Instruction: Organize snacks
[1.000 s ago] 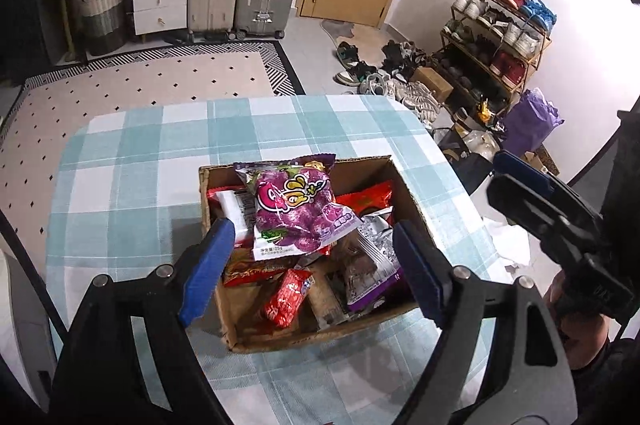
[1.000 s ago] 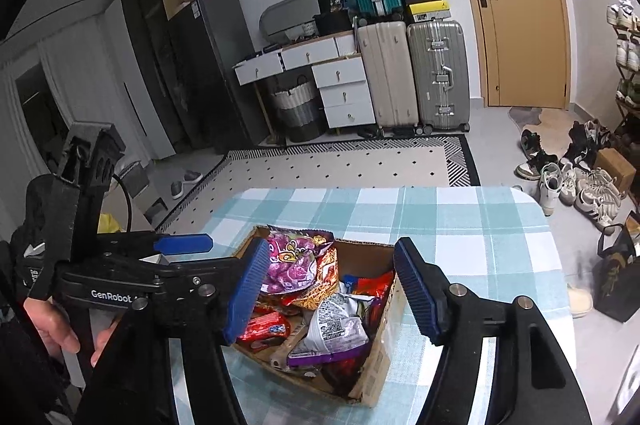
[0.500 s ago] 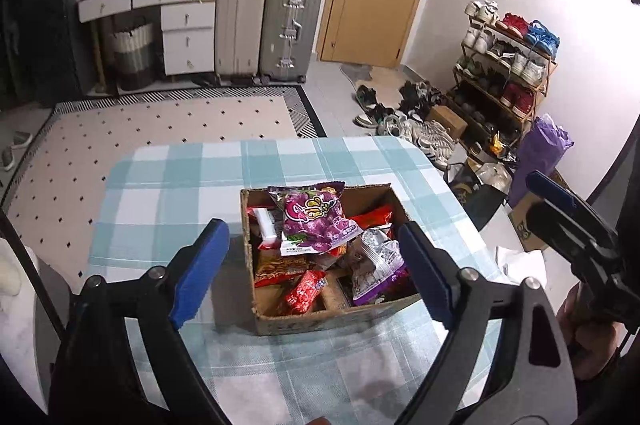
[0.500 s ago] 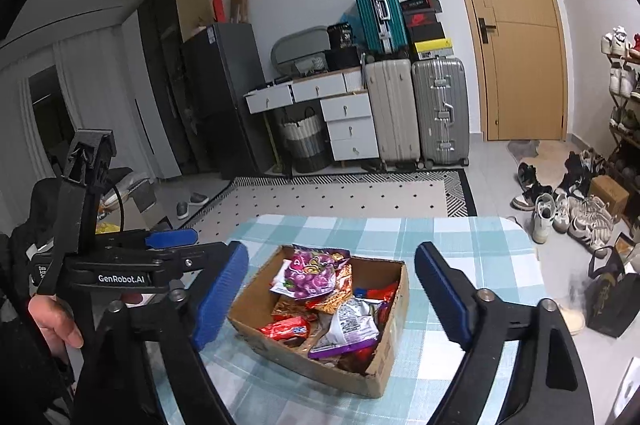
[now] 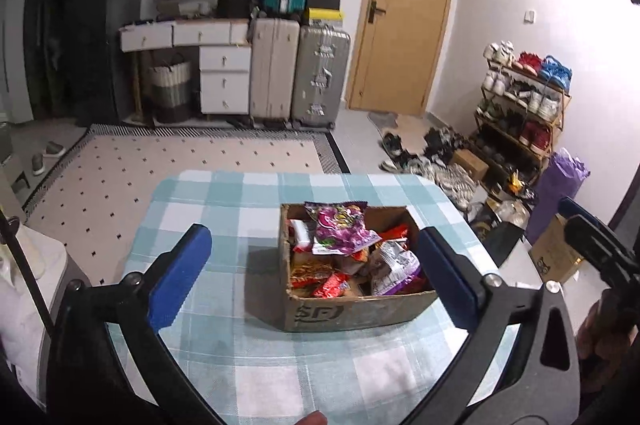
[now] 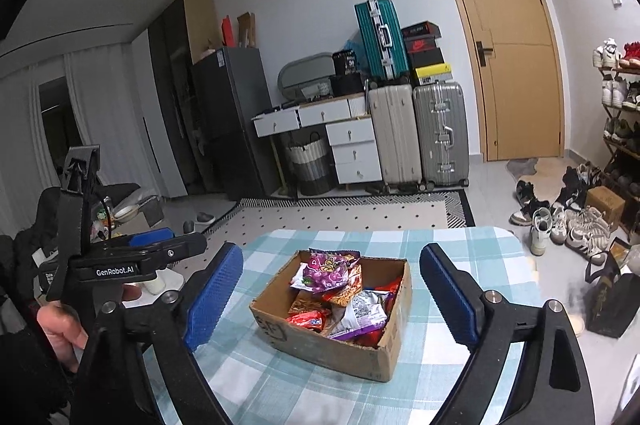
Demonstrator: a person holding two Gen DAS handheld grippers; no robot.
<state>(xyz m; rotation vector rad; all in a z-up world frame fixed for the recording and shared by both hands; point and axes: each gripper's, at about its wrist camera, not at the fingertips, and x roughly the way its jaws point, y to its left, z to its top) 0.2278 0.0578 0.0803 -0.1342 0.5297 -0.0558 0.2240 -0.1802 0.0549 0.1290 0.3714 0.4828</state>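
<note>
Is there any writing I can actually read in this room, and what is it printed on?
"GenRobot.AI": white letters on the black body of the left gripper, seen from the right wrist.
"SF": dark logo on the front wall of the cardboard box.
Print on the snack bags and the stacked shoeboxes: too small or blurred to read.

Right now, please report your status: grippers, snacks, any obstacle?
Left gripper and right gripper opening, both empty. Snacks piled in cardboard box on checked table. Nothing in the way.
</note>
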